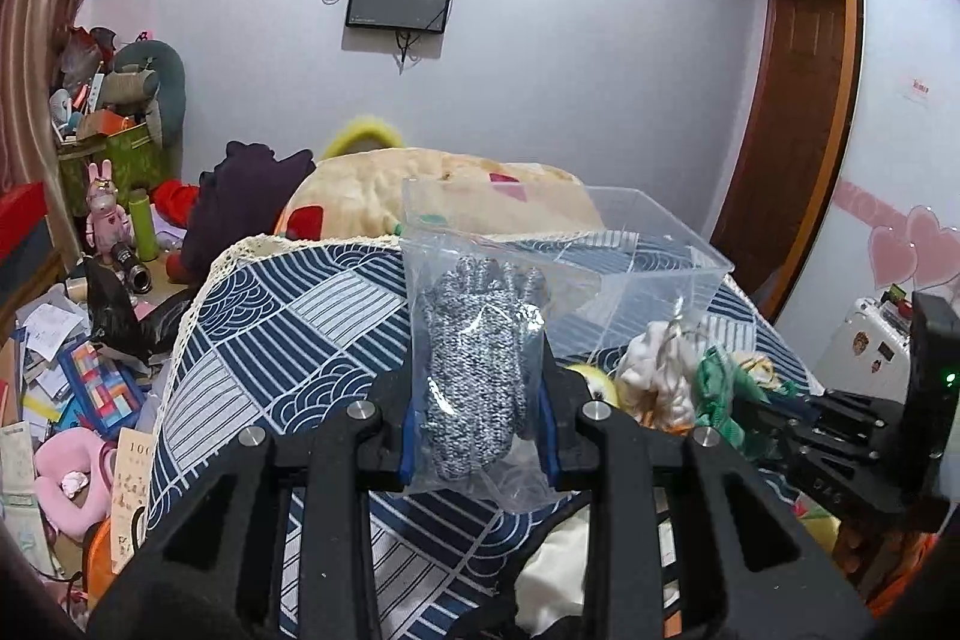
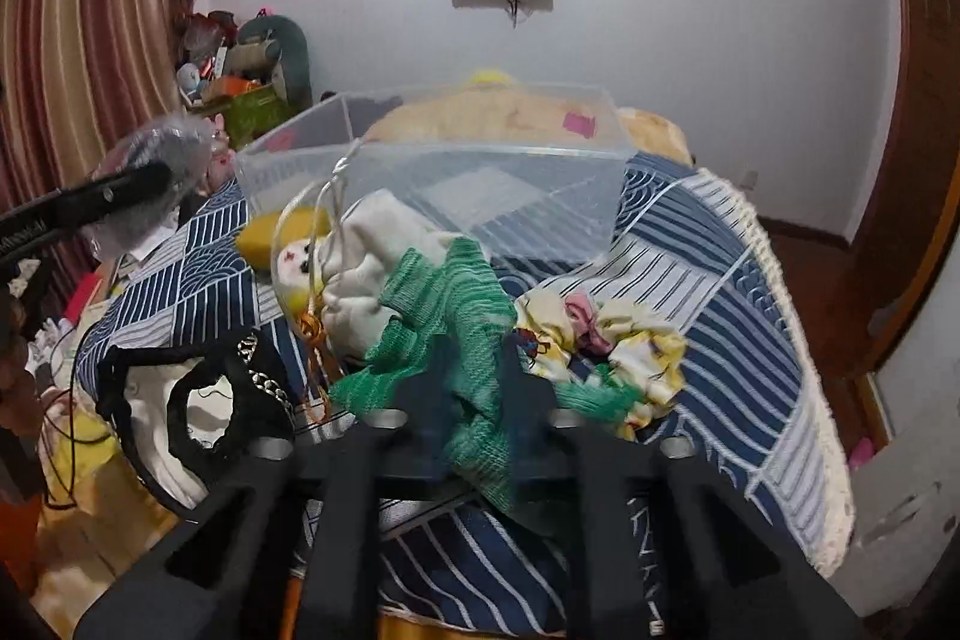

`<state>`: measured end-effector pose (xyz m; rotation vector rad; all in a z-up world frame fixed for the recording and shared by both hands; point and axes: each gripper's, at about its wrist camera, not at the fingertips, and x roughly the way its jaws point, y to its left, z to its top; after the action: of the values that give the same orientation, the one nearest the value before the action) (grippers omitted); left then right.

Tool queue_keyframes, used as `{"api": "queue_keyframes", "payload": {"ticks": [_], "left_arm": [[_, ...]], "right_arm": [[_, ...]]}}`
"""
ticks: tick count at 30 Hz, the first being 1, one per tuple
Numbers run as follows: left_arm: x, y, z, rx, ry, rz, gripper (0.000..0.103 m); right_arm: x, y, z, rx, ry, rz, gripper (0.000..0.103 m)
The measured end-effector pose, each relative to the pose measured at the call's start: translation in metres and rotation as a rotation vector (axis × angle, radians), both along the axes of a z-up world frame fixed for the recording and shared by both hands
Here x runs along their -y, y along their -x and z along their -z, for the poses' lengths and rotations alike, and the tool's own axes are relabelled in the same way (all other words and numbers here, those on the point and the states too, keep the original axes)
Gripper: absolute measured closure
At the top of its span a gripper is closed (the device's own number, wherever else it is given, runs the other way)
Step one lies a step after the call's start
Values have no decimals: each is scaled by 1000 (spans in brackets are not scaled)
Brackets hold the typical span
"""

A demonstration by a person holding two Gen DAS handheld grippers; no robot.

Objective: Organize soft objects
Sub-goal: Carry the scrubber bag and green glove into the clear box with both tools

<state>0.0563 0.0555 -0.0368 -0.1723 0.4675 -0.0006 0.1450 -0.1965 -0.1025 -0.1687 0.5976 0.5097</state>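
Observation:
My left gripper (image 1: 478, 400) is shut on a clear plastic bag holding grey knitted gloves (image 1: 474, 352), held upright above the patterned bed cover. A clear plastic box (image 1: 648, 268) stands open just behind and to the right. My right gripper (image 2: 474, 376) is shut on a green mesh cloth (image 2: 456, 316) that lies over a white rag doll with a yellow hat (image 2: 336, 268). The clear box (image 2: 456, 184) sits right behind the doll. The left gripper with its bag shows at the left of the right wrist view (image 2: 138, 184).
A yellow floral cloth (image 2: 606, 346) lies to the right of the green cloth. A black-trimmed white garment with a chain (image 2: 198, 400) lies at the left. A beige quilt (image 1: 444, 190) sits behind the box. Clutter covers the floor on the left (image 1: 66, 400).

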Motion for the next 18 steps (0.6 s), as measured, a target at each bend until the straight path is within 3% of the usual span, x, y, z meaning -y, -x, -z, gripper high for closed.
{"api": "queue_keyframes", "payload": {"ticks": [4,10,18], "left_arm": [[0,-5,-11,23,-6,8,73],[-3,-25,-30,40,21,39,73],[3,-74,-41,-10,-24,76,73]], "right_arm": [[5,4,-12,32,-20,7,95],[14,5,-54,137,-67,33,95],[-1,-32,-92,194,-108,36,95]]}}
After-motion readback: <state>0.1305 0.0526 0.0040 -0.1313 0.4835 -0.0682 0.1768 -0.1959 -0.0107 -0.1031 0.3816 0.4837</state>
